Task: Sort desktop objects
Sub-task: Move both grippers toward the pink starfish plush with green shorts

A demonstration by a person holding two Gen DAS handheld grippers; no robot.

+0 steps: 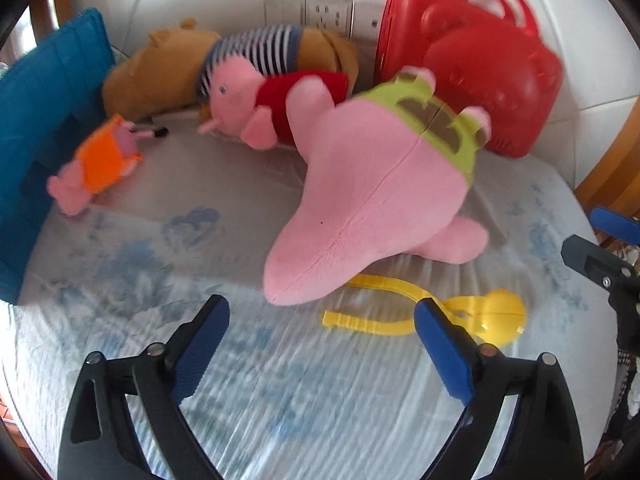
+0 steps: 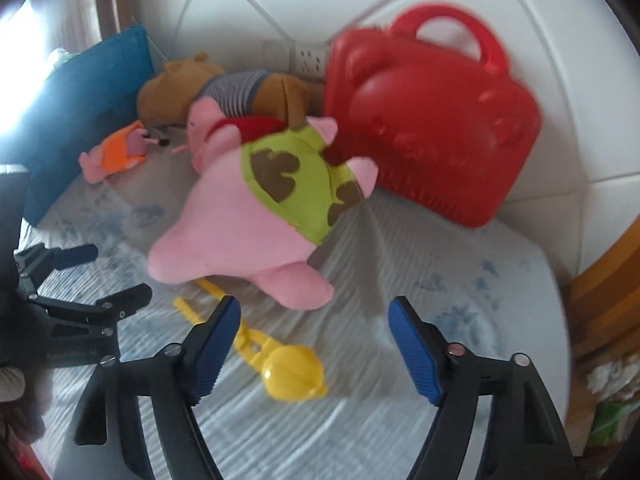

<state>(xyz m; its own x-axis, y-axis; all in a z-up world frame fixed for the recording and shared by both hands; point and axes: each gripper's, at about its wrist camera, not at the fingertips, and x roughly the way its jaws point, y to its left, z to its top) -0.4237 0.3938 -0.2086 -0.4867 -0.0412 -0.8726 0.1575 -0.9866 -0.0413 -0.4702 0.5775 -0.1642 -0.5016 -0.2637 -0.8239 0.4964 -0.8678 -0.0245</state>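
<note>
Two wrist fisheyes, each angled steeply down along its own fingers. Both share the yellow tongs [image 1: 424,316] [image 2: 276,356], seen close.

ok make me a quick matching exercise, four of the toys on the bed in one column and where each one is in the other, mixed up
Things:
1. red case
2. yellow scoop tongs
3. blue cushion
4. small orange-dressed pig plush

Places:
A. lying beside the blue cushion
B. propped against the white headboard, handle up
C. partly under the big pink star plush, nearest the fingers
D. standing at the far left edge

Pairs: 1-B, 2-C, 3-D, 4-A
</note>
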